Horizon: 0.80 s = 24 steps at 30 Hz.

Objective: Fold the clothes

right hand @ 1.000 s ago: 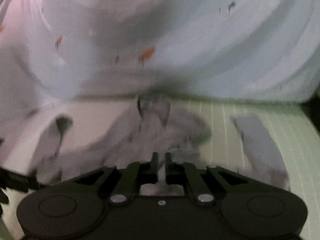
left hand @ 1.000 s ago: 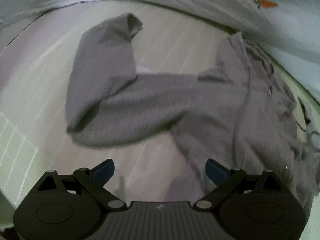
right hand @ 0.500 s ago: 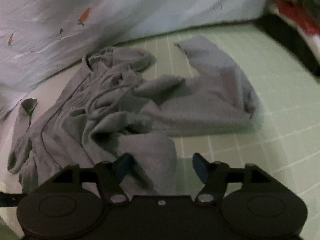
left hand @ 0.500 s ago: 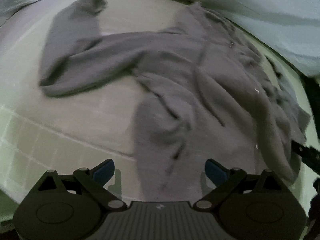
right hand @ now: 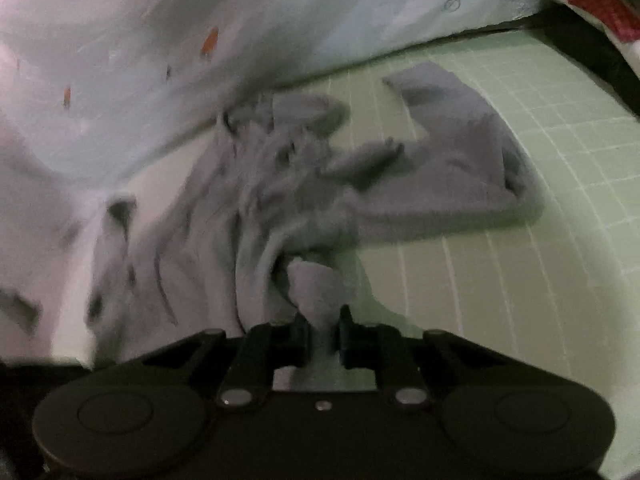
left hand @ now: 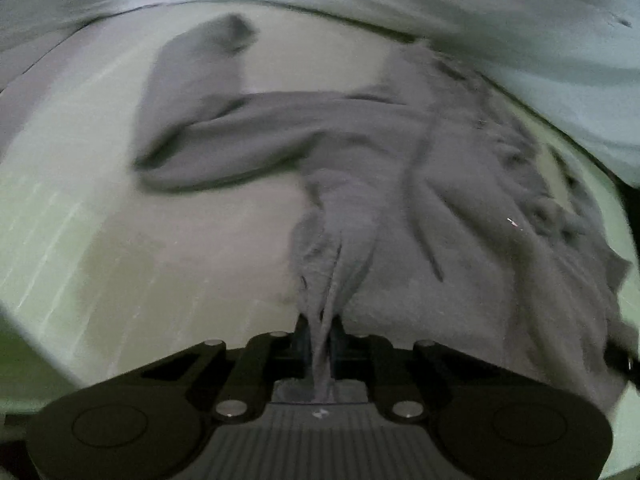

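Your left gripper (left hand: 320,340) is clamped on a bunched ridge of the grey garment (left hand: 420,184), the fabric pinched between the two black fingers and drawn up toward the camera in a narrow, taut pleat. Your right gripper (right hand: 323,336) is likewise closed on a gathered fold of the same grey garment (right hand: 280,184), with a rounded lump of cloth standing just beyond its fingertips.

From the left wrist view, the garment spreads away from the pinch across the pale green gridded mat (left hand: 80,260). One sleeve (left hand: 208,120) lies to the far left, doubled back on itself with its cuff pointing far, while the rumpled body fills the right side of the view.

From the right wrist view, the other sleeve (right hand: 452,168) stretches out to the right on the mat (right hand: 540,260), bent near its end so the cuff points far. The crumpled middle of the garment lies far and left of your fingers. The picture is blurred, so finer details of the cloth cannot be made out.

Behind the garment, along the far edge of the mat, a light blue sheet with small orange carrot prints (right hand: 280,20) is heaped in soft folds; it shows in the left wrist view too (left hand: 500,32). At the far right corner something red (right hand: 600,12) sits in shadow, too dark to identify.
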Available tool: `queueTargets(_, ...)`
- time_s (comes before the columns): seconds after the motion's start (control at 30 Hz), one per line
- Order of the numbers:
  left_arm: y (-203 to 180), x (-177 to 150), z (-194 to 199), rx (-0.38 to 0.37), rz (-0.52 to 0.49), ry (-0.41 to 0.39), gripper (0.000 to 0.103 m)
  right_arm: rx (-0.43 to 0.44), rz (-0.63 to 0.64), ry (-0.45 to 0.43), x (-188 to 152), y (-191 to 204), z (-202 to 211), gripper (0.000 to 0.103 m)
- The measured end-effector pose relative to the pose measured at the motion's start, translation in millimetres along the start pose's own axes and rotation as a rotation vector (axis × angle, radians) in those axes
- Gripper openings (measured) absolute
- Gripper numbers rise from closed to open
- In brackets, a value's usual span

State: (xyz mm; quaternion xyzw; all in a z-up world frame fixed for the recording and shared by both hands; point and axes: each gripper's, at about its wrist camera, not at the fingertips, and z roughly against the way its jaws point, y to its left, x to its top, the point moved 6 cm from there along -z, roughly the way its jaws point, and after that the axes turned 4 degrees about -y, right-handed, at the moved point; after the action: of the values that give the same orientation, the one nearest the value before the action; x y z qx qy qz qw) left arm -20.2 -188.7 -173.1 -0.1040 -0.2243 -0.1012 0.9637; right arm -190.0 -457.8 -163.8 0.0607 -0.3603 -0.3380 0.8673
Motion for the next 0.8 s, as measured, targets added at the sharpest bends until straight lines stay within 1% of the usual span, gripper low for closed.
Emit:
queueTargets(0.07, 11.5, -8.8, -6.3, 0.042, 0.037, 0.036, 0.016, -0.023, 0.007, 0.029, -3.9, -4.2, -6.9, 0.024)
queueTargets(0.1, 13.9, -11.2, -8.0, 0.052, 0.052, 0.046, 0.02, -0.036, 0.009, 0.034, -2.9, -6.3, -9.6, 0.026)
queueTargets(0.13, 14.3, -10.6, -7.1, 0.051, 0.061, 0.044, 0.022, -0.053, 0.016, 0.025, 0.7, -7.2, -9.8, 0.035)
queueTargets(0.17, 13.7, -8.5, -4.5, 0.047, 0.063, 0.033, 0.023, -0.067, 0.028, 0.008, 5.0, -7.4, -8.7, 0.044)
queueTargets(0.23, 10.9, -2.7, 0.3, 0.053, 0.052, 0.01, 0.028, -0.096, 0.045, -0.029, 14.6, -7.6, -5.5, 0.053)
queueTargets(0.27, 11.0, 1.0, 3.2, 0.063, 0.046, -0.003, 0.034, -0.108, 0.047, -0.054, 20.5, -7.4, -2.8, 0.058)
queueTargets(0.3, 12.0, 6.1, 6.4, 0.073, 0.04, -0.019, 0.041, -0.119, 0.046, -0.08, 26.8, -7.4, 0.0, 0.061)
queueTargets(0.33, 12.0, 12.7, 9.1, 0.076, 0.038, -0.036, 0.043, -0.127, 0.043, -0.103, 33.2, -7.4, 1.3, 0.067)
queueTargets(0.37, 12.4, 19.6, 11.8, 0.072, 0.04, -0.052, 0.049, -0.131, 0.042, -0.123, 39.4, -7.4, 1.4, 0.072)
queueTargets(0.4, 13.0, 27.7, 13.9, 0.065, 0.045, -0.068, 0.054, -0.136, 0.04, -0.142, 45.5, -7.3, 1.5, 0.073)
queueTargets(0.47, 11.0, 46.4, 14.5, 0.055, 0.043, -0.097, 0.06, -0.138, 0.031, -0.156, 56.7, -8.4, -4.2, 0.073)
queueTargets(0.57, 5.5, 68.4, 5.9, 0.052, 0.009, -0.116, 0.062, -0.135, 0.018, -0.156, 71.8, -9.1, -22.0, 0.073)
queueTargets(0.67, 1.1, 84.4, -12.4, 0.046, -0.005, -0.095, 0.066, -0.135, 0.024, -0.152, 87.1, -4.4, -42.8, 0.073)
queueTargets(0.8, -5.4, 104.6, -37.3, 0.034, 0.002, -0.046, 0.066, -0.136, 0.056, -0.149, 113.4, 4.3, -72.5, 0.074)
